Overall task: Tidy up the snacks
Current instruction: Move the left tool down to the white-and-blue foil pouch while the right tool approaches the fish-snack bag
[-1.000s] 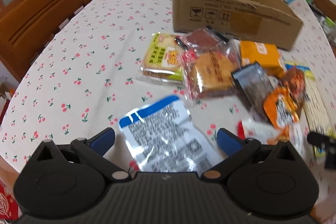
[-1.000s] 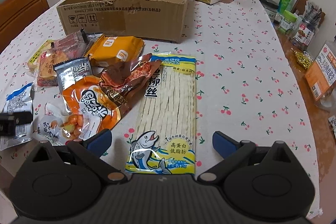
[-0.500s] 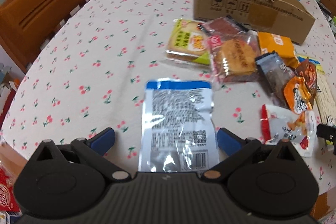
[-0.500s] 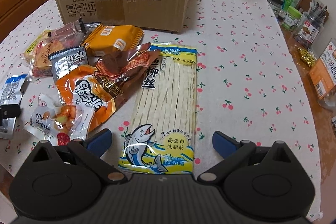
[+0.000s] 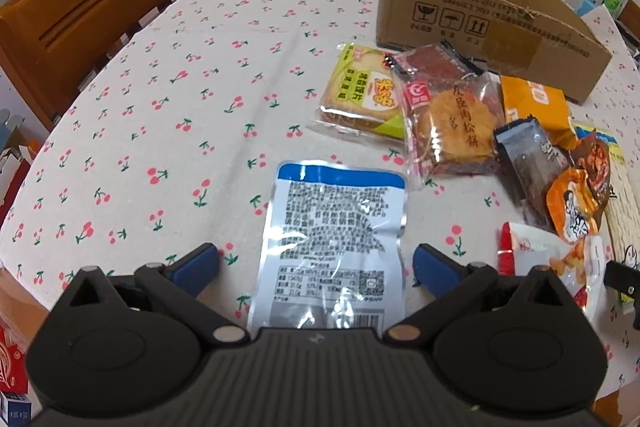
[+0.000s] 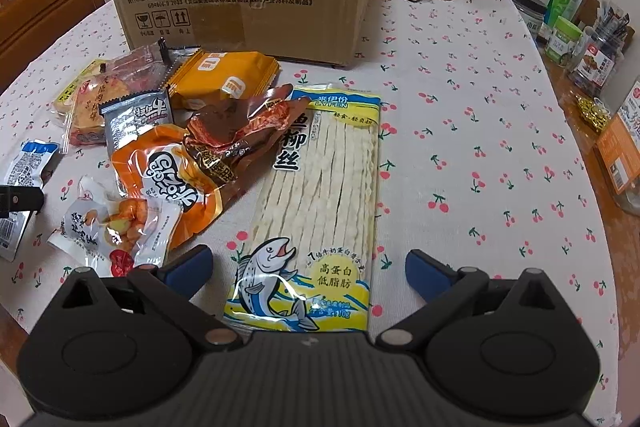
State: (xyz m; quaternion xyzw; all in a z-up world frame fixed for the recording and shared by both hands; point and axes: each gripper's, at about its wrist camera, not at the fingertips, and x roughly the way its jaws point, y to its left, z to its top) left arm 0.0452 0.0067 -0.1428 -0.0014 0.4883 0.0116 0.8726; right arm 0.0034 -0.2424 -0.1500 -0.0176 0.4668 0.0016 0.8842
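Pick-up step, nothing boxed yet: left gripper (image 5: 316, 261) and right gripper (image 6: 308, 267), fingers spread, straddle silver packet (image 5: 332, 247) and fish-strip pack (image 6: 320, 203) at lower centre; next, descend, pinch, carry to cardboard box (image 6: 256, 7) at top.

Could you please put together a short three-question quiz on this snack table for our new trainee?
1. True or false: the left gripper is open, with the silver packet with the blue band lying flat between its fingers.
2. Which packet lies between the fingers of the right gripper? A) the orange biscuit pack B) the long fish-strip packet C) the grey beef packet
3. Fill in: the cardboard box stands on the cherry-print tablecloth with its top ____, at the far side of the snack pile.

Key: 1 true; 2 B; 3 open.
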